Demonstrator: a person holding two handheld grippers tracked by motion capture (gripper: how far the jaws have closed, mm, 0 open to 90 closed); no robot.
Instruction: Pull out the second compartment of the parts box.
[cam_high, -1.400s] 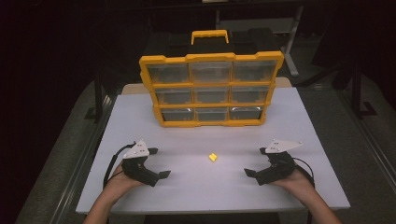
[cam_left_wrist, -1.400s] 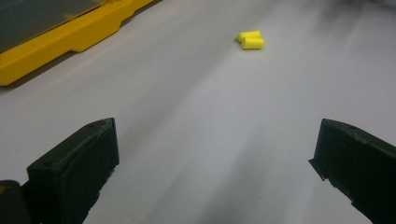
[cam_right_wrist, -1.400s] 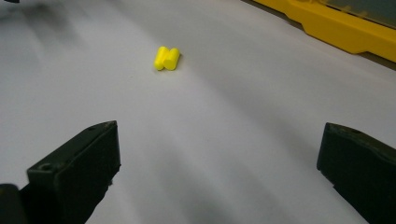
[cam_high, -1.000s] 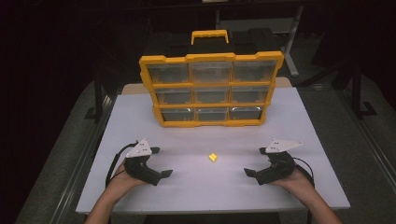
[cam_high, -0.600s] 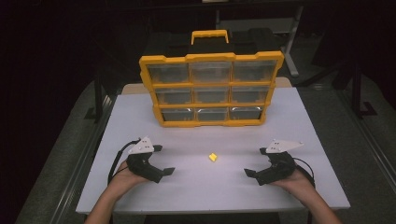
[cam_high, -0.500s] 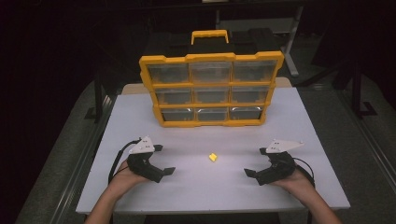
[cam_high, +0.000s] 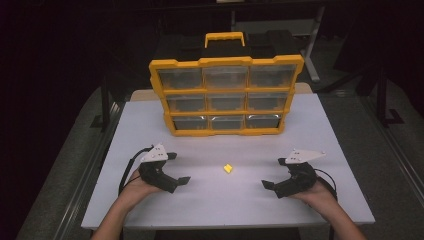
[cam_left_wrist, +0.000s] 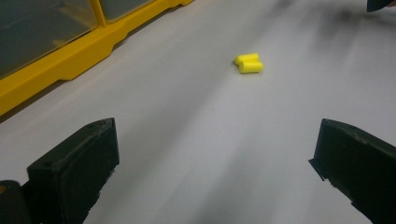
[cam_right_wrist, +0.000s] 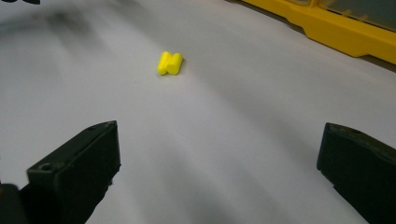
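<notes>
High view: white table (cam_high: 320, 130), yellow drawer box (cam_high: 226, 96) standing upright at the 12 o'clock end, nine clear drawers in three rows, handle on top. Small yellow piece (cam_high: 228, 168) lies on the bare tabletop near the middle, well short of the box.

Left tongs (cam_high: 176, 169) held in the left hand (cam_high: 134, 186), at about 9 o'clock from the yellow piece, jaws spread wide, gripping nothing. Right tongs (cam_high: 273, 173) held in the right hand (cam_high: 315, 190), at about 3 o'clock from the piece, jaws likewise wide apart and empty. Both point inward toward the piece; neither touches it.

Left gripper view: the piece reads as two short yellow cylinders (cam_left_wrist: 249, 63) lying side by side, touching, toward 1 o'clock ahead of the jaws; base of the box (cam_left_wrist: 56, 65) at 10 o'clock.

Right gripper view: same pair of cylinders (cam_right_wrist: 170, 63) toward 11 o'clock, box base (cam_right_wrist: 336, 28) at 2 o'clock. Table between jaws bare.
</notes>
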